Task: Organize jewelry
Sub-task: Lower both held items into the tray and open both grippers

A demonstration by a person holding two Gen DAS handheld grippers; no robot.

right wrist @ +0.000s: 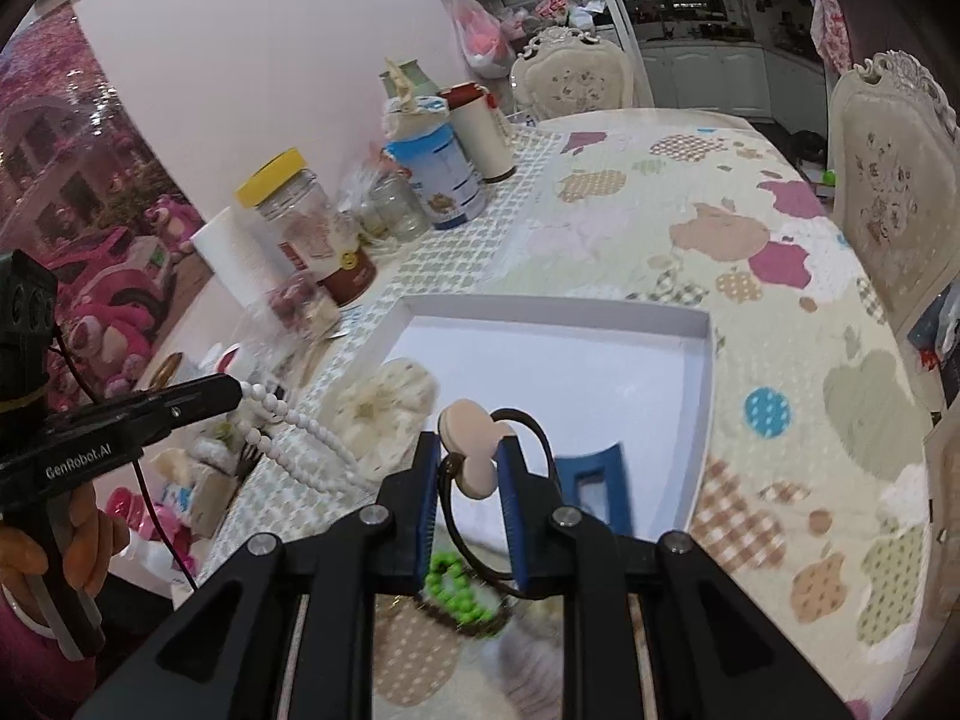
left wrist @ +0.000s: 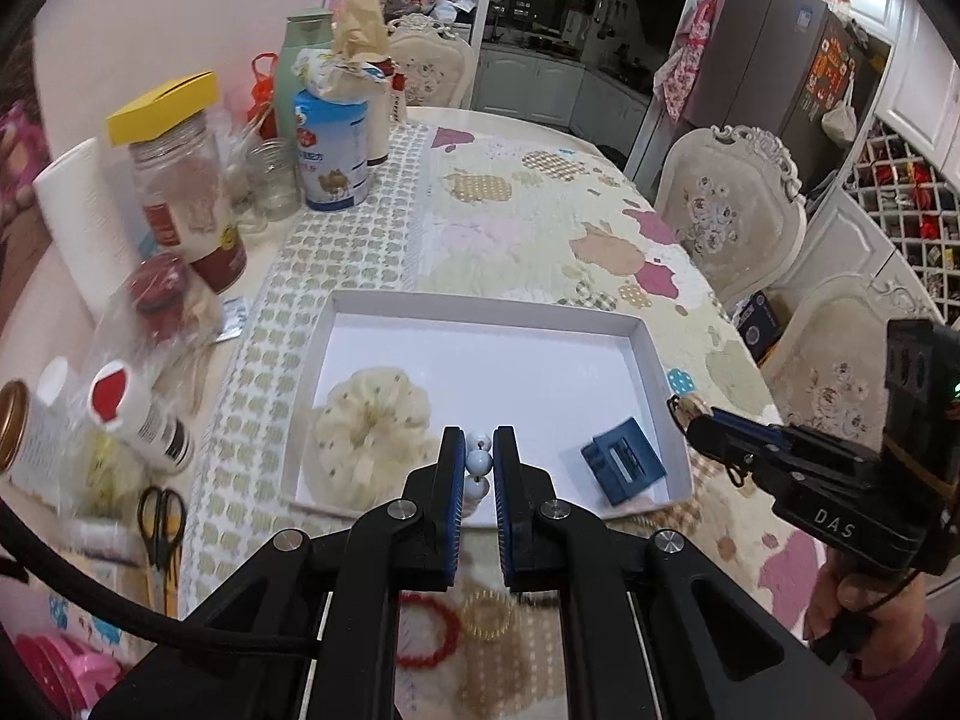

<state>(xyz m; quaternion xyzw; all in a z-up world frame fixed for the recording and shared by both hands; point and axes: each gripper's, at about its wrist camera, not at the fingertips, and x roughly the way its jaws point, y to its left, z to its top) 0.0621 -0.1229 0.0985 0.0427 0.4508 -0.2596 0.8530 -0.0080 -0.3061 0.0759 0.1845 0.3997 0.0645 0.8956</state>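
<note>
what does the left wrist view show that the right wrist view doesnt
Only the left wrist view: scissors, a red bracelet and a gold ring-shaped band on the cloth below the left gripper.
Only the right wrist view: green beads under the right gripper, and the white bead necklace hanging long.
Both: the white tray, cream scrunchie and blue clip.

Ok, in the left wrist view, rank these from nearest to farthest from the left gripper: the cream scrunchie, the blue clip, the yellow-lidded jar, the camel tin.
1. cream scrunchie: in the white tray, just left of the left gripper.
2. blue clip: in the tray's right corner, only slightly farther out.
3. yellow-lidded jar: far left, off the tray.
4. camel tin: behind the jar, farthest.
</note>
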